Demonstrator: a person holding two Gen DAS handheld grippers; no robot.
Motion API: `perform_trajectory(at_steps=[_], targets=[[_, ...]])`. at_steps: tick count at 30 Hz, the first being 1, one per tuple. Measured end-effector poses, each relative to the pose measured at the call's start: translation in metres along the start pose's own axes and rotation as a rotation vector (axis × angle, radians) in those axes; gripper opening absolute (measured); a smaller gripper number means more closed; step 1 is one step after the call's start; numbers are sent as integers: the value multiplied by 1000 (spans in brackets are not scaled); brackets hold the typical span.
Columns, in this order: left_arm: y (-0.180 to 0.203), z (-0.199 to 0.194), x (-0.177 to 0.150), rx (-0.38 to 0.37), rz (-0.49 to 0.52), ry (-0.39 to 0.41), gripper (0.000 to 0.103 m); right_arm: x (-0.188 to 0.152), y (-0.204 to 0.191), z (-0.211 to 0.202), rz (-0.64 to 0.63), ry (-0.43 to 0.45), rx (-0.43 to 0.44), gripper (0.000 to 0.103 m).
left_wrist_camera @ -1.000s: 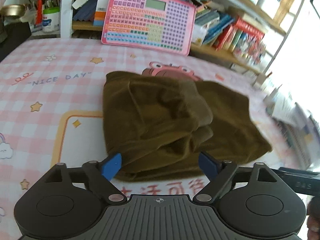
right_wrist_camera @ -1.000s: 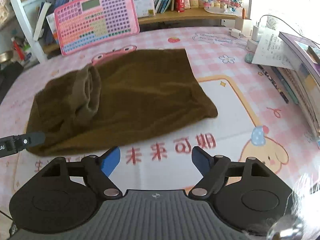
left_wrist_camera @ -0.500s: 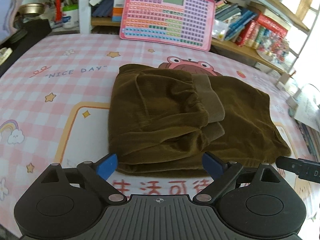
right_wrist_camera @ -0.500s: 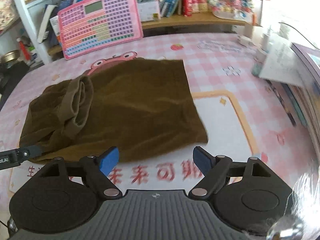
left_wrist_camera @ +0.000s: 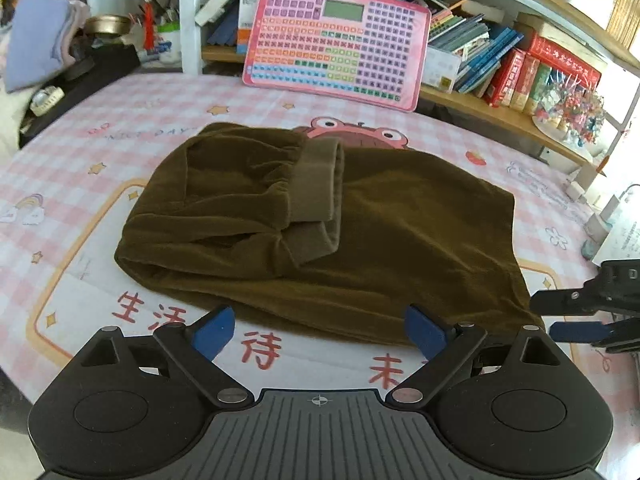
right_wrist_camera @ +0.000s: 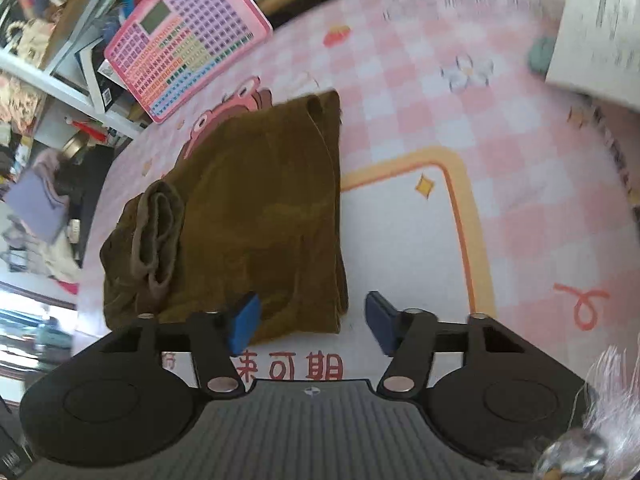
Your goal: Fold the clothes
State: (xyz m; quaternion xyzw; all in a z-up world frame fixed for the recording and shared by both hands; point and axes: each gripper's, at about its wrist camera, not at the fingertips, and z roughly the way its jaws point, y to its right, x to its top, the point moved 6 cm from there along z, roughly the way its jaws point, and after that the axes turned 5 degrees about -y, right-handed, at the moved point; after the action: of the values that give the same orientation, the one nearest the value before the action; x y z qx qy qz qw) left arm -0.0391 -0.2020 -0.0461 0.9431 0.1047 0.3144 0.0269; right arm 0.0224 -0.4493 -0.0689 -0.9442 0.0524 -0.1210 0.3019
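Pink keyboard toy (left_wrist_camera: 336, 42) behind brown trousers (left_wrist_camera: 320, 232); books (left_wrist_camera: 516, 68) right.

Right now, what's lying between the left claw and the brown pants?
Nothing but bare printed mat: the left wrist view shows red characters on it between the open left claw and the brown pants' near edge.

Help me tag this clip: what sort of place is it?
Probably a child's room or study at home: crowded bookshelves, a pink toy keyboard tablet, and a cartoon-print pink checked cover under the brown garment.
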Motion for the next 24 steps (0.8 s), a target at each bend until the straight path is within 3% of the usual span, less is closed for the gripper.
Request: perform_trajectory(at_steps=[7, 13, 15, 24], targets=[[25, -10, -3, 16, 56, 25, 94, 9, 12, 13, 41, -81, 46, 39], [53, -3, -5, -7, 208, -13, 94, 22, 12, 26, 68, -109, 102, 28], [62, 1, -6, -12, 262, -20, 94, 25, 12, 30, 74, -124, 103, 19], [93, 18, -6, 45, 472, -29, 94, 38, -5, 14, 89, -106, 242, 13]])
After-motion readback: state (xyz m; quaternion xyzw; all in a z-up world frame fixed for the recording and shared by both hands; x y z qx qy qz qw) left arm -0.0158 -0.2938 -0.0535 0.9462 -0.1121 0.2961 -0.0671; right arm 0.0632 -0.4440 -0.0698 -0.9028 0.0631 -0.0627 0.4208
